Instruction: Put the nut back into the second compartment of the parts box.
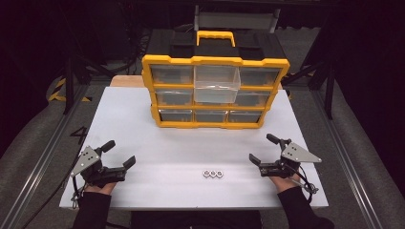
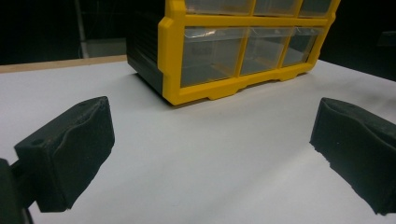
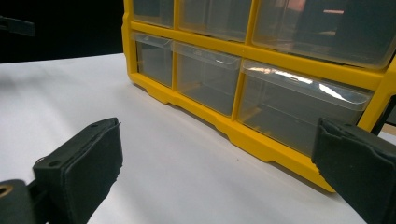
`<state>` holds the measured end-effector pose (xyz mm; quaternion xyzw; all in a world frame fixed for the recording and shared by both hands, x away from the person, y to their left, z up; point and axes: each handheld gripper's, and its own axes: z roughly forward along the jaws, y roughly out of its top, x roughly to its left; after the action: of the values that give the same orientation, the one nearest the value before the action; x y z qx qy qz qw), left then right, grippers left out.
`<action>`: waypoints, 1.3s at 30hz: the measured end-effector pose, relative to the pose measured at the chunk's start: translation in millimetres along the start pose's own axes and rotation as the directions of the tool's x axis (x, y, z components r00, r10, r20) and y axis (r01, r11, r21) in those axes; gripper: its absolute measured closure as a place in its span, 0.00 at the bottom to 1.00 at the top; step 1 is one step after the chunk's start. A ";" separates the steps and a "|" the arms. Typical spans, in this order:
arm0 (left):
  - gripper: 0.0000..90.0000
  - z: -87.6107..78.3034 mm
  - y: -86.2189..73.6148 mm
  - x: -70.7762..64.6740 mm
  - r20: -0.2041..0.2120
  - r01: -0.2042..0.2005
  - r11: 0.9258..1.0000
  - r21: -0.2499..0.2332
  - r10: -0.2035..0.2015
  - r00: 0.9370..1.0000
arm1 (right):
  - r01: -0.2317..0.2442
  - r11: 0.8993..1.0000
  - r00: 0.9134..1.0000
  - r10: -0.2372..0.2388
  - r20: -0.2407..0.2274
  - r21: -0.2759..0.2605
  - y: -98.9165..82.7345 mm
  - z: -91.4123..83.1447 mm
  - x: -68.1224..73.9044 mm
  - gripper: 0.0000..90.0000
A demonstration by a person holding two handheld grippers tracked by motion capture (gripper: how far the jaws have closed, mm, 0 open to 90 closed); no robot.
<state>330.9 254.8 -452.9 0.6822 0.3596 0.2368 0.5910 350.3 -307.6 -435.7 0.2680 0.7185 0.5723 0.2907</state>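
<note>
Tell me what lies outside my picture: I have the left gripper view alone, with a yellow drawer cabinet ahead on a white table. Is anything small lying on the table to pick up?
Observer: Yes, three small silver metal nuts lie in a row near the front edge of the white table, between the two tools.
Operator: Are all the cabinet's drawers shut?
Observer: No. On the yellow plastic drawer cabinet, the clear top middle drawer is pulled out.
Operator: What is the right tool doing?
Observer: The right tool stands open with nothing between its jaws, to the right of the nuts.
</note>
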 end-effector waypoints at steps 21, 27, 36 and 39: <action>0.00 -2.0 5.2 -0.3 0.023 -0.037 0.999 -0.011 0.037 0.999 | 0.085 0.996 0.993 -0.085 -0.079 0.001 26.4 16.6 19.1 0.03; 0.00 -1.7 6.7 -3.0 0.013 -0.066 0.998 -0.010 0.066 0.998 | 0.053 0.999 0.991 -0.054 -0.124 -0.014 42.7 31.1 24.9 0.03; 0.01 -3.6 7.5 -6.5 -0.010 -0.119 0.993 -0.009 0.119 0.993 | 0.101 0.994 0.977 -0.093 -0.193 0.033 63.3 45.4 34.7 0.04; 0.00 -2.9 7.0 -6.6 -0.006 -0.114 0.993 -0.006 0.114 0.993 | 0.109 0.993 0.974 -0.099 -0.205 0.039 67.2 46.8 35.4 0.04</action>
<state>326.1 251.2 -444.8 0.6990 0.3211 0.2734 0.5775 363.4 -237.5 -382.1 0.1775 0.7714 0.5625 0.2387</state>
